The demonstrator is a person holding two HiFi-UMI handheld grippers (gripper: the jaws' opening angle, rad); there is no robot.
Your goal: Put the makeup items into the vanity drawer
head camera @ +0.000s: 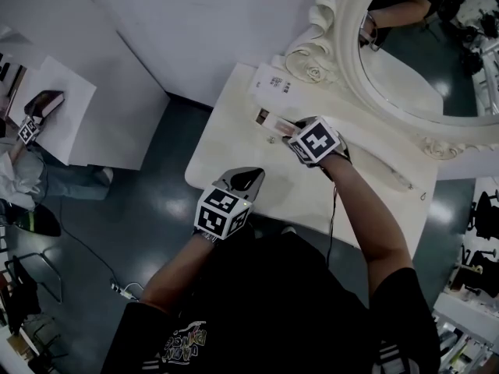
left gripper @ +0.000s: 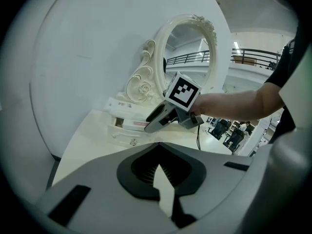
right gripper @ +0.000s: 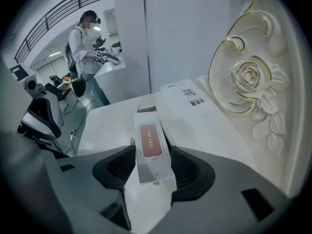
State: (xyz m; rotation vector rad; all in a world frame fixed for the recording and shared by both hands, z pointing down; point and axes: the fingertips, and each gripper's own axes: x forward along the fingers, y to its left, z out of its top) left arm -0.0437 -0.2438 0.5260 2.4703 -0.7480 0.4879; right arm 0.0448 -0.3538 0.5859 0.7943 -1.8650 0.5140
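Note:
A long white makeup box (right gripper: 150, 145) with a reddish label lies lengthwise between the jaws of my right gripper (right gripper: 150, 153), whose pads touch both its long sides. In the head view this box (head camera: 273, 120) sticks out from the right gripper (head camera: 290, 128) low over the back of the white vanity top (head camera: 234, 154). My left gripper (head camera: 245, 179) hovers over the vanity's front left edge, shut, with nothing between its jaws; its own view shows the tips (left gripper: 158, 147) together. From there the box (left gripper: 134, 124) shows under the right gripper. No drawer is in view.
A flat white printed carton (head camera: 273, 80) lies against the ornate mirror frame (head camera: 316, 61). A small round piece (head camera: 270, 139) sits by the held box, and a thin stick (head camera: 399, 180) lies at the right. A person (right gripper: 87, 43) stands at a far table.

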